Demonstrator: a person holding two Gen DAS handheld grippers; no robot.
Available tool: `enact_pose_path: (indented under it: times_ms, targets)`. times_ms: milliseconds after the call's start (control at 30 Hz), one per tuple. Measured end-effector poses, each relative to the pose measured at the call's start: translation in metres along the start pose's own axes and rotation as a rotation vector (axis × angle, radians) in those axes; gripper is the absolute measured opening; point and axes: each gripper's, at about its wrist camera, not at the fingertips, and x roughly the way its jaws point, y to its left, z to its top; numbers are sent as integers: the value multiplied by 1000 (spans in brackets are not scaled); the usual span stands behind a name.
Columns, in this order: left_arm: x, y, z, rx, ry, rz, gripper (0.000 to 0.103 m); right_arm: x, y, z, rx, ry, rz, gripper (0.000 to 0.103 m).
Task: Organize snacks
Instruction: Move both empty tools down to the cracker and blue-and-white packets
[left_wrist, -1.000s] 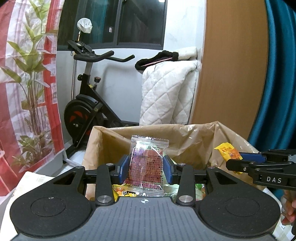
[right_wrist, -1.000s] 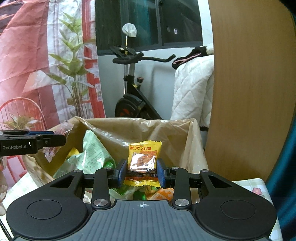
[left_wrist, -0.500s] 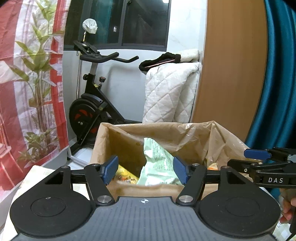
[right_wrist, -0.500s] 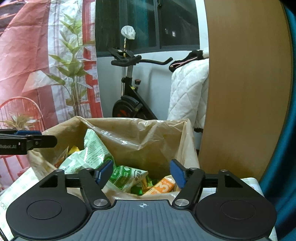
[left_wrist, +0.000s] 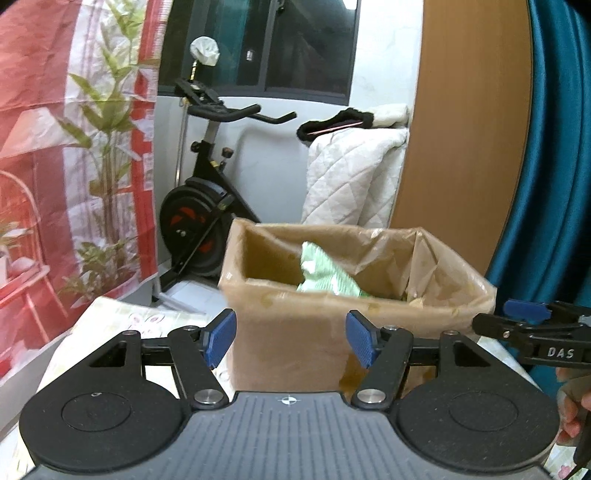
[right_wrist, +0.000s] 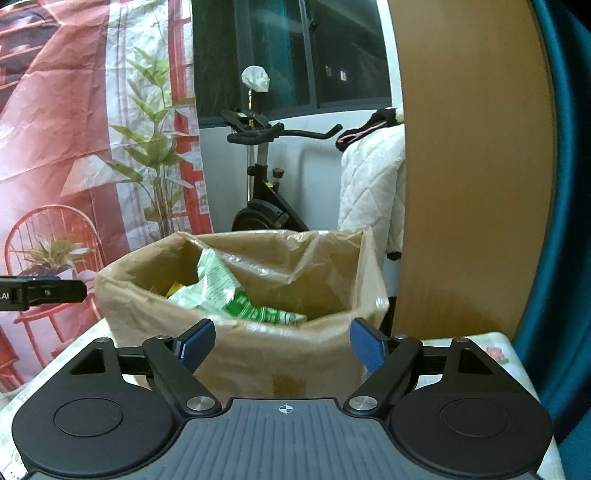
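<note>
Left wrist view is showing the left gripper (left_wrist: 291, 338) with its blue pads (left_wrist: 220, 338) spread wide apart and nothing sitting between them; the gripper is hanging just short of the near wall of a cardboard box (left_wrist: 288, 332) lined with a thin brownish plastic bag (left_wrist: 443, 258), and the box is standing on a floral tablecloth (left_wrist: 122, 321); a green-and-white snack packet (left_wrist: 325, 275) is poking up above the rim inside the box, near its middle; at the right edge the right gripper (left_wrist: 517, 321) is reaching in from the side, level with the rim of the box, with a bit of the person's hand (left_wrist: 572, 410) showing below it. Right wrist view is showing the right gripper (right_wrist: 282, 345) released as well, its pads (right_wrist: 364, 345) wide apart and holding nothing, facing the same box (right_wrist: 258, 362); the green-and-white snack packet (right_wrist: 225, 291) is lying crumpled inside, with a scrap of yellow wrapper (right_wrist: 175, 287) peeking out beside it on the left; the tip of the left gripper (right_wrist: 51, 291) is jutting in from the left edge, apart from the box; behind the table an exercise bike (right_wrist: 262, 184), a white quilt (right_wrist: 369, 184), a wooden panel (right_wrist: 472, 166) and a red printed curtain (right_wrist: 74, 129) are filling the background.
</note>
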Motion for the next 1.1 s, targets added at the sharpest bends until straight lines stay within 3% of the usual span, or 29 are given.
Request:
enact_pose_path:
  times_ms: [267, 800, 1100]
  targets:
    - [-14, 7, -41, -107, 49, 58, 68, -9, 0, -31, 12, 40, 6, 79]
    - [2, 29, -121, -285, 326, 90, 67, -4, 11, -112, -8, 182, 25, 77]
    - [12, 29, -149, -351, 464, 80, 67, 0, 7, -132, 4, 212, 34, 77]
